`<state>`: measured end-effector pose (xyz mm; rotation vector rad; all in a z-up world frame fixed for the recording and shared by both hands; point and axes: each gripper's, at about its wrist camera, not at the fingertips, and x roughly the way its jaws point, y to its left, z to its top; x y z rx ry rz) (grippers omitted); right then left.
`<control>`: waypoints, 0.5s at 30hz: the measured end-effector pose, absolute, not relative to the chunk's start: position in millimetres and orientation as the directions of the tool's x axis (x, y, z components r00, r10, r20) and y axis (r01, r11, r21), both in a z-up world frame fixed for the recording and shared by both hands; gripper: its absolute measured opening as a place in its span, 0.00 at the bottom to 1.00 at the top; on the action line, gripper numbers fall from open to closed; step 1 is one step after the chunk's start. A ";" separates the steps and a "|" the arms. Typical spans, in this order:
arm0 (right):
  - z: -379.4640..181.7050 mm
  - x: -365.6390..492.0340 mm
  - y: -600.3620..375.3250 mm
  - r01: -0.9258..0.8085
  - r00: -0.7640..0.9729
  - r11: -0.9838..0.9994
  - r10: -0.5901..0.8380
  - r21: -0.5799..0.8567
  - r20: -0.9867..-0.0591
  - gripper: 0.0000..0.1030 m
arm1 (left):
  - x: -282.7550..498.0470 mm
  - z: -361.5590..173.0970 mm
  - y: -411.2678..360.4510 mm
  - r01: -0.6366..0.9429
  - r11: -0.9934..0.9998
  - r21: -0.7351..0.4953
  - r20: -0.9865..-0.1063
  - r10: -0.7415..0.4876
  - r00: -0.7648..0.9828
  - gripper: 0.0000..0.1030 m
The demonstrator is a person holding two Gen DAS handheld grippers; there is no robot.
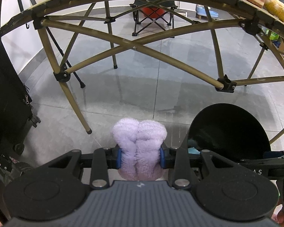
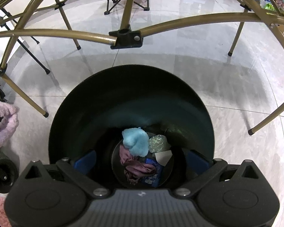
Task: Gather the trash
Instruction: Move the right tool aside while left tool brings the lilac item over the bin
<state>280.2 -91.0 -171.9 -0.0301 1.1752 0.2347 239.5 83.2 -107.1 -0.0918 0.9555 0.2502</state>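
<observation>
The left gripper point(image 1: 140, 158) is squeezing a fluffy lilac cloth point(image 1: 139, 141) between its blue pads point(image 1: 119, 158), the jaws drawn narrow around it, and its own camera is showing the black bin point(image 1: 229, 132) only as a dark opening off to the right of the cloth. The right wrist view is looking straight down into that bin point(image 2: 85, 104) (the only view of its contents): a light blue fluffy piece point(image 2: 135, 141), a crumpled clear wrapper point(image 2: 158, 142), a white paper scrap point(image 2: 163, 157), a mauve cloth point(image 2: 136, 167) and a blue packet point(image 2: 151, 177) are lying at the bottom. The right gripper point(image 2: 141, 160) is hanging over the bin with its jaws spread wide and nothing between them. Left of the bin in this view, the lilac cloth point(image 2: 3, 124) is showing at the frame edge. Beyond the bin, the tan folding table frame point(image 2: 179, 24) is crossing the grey tiled floor point(image 2: 179, 60), and a folding camp chair point(image 1: 153, 17) is standing farther back.
</observation>
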 end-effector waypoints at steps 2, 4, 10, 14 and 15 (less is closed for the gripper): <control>-168.7 279.2 -94.2 -0.192 0.372 0.976 0.169 0.102 -0.913 1.00 | 240.5 -105.5 79.6 -0.245 0.969 0.032 -0.816 0.167 0.554 0.34; -164.8 278.7 -97.7 -0.187 0.382 0.977 0.172 0.107 -0.908 1.00 | 241.4 -103.2 74.9 -0.236 0.971 0.030 -0.813 0.161 0.560 0.34; -153.1 275.8 -109.8 -0.175 0.419 0.978 0.176 0.111 -0.891 1.00 | 245.4 -98.3 58.8 -0.207 0.978 0.031 -0.806 0.147 0.573 0.34; -146.0 274.2 -120.0 -0.166 0.446 0.979 0.181 0.118 -0.876 1.00 | 247.9 -96.6 48.6 -0.188 0.982 0.033 -0.804 0.138 0.578 0.34; -143.9 274.2 -122.5 -0.162 0.454 0.980 0.180 0.118 -0.873 1.00 | 248.6 -96.4 45.5 -0.182 0.983 0.035 -0.804 0.136 0.580 0.34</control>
